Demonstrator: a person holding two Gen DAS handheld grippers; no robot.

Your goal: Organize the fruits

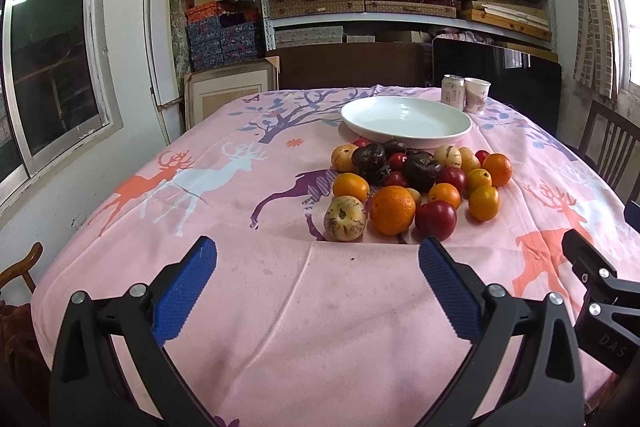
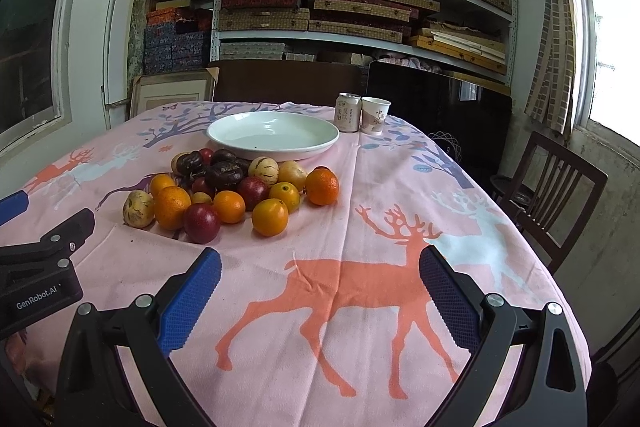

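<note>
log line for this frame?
left tongs open, empty | right tongs open, empty | fruit pile on tablecloth | white plate empty

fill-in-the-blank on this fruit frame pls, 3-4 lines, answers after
1. The white plate holds ____ fruit.
2. Both the left gripper and the right gripper are ____, holding nothing.
3. The fruit pile lies on the tablecloth on the ____ side of the plate, toward the grippers.
4. Beside the drink can stands a paper ____.

Answers: no; open; near; cup
</note>
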